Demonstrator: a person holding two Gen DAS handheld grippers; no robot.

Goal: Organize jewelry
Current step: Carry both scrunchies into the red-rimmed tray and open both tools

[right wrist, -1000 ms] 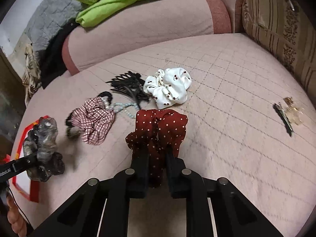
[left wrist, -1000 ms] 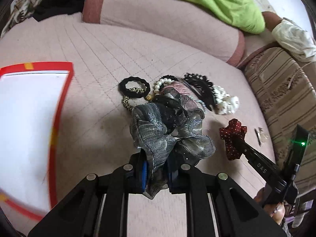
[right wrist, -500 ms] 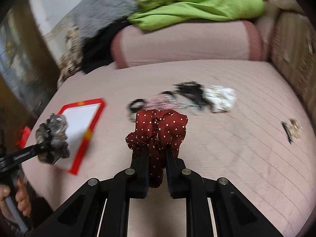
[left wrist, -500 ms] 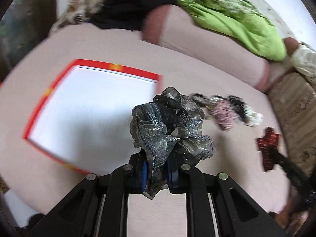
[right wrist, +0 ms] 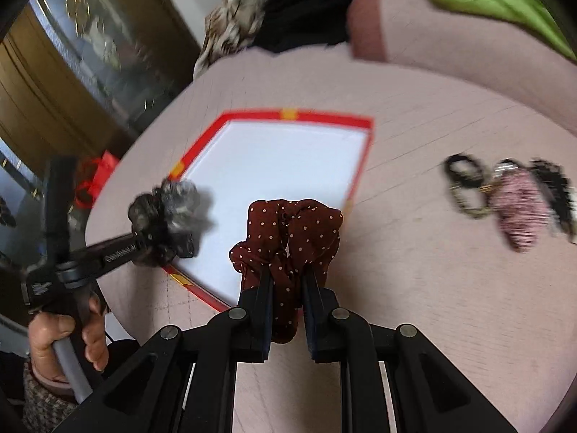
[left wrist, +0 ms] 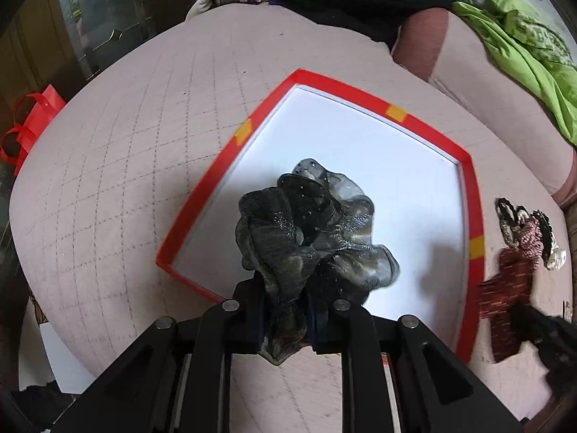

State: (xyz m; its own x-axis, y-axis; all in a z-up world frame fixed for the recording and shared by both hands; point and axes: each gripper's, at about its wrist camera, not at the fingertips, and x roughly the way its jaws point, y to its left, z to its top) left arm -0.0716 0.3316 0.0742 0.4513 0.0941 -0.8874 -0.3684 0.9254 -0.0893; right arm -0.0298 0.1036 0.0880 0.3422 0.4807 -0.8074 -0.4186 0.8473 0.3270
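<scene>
Left hand-held gripper [left wrist: 286,310] is clamped on the grey scrunchie [left wrist: 310,231], pinching a gathered fold at its lower edge while the ruffles bloom out above the fingers; it hangs over the near part of the red-rimmed tray [left wrist: 346,88], above the white floor, not touching it as far as I can tell. Right hand-held gripper [right wrist: 286,310] is closed on the maroon polka-dot scrunchie [right wrist: 288,231], same sort of hold, a bunched fold between the fingers; it sits over the tray's near-right corner region.

Both pieces look featherlight and floppy, soft fabric over elastic; nothing fragile, and no slip worry with cloth bunched like that; the likelier snag is fabric clinging to a pad on release, so a wide opening would serve best.

Room now: the tray's white floor looks bare, a low red rim all round, plenty of space for 2 scrunchies side by side; the 2 tools are close to each other over the near edge, so that is the pinch point, judged from the right view. Off to the right on the pink quilted sofa seat [right wrist: 414,288], well apart from the tray, waits the leftover pile [right wrist: 512,198]: a black hair tie, a plaid scrunchie, a dark claw clip, all blurred.
</scene>
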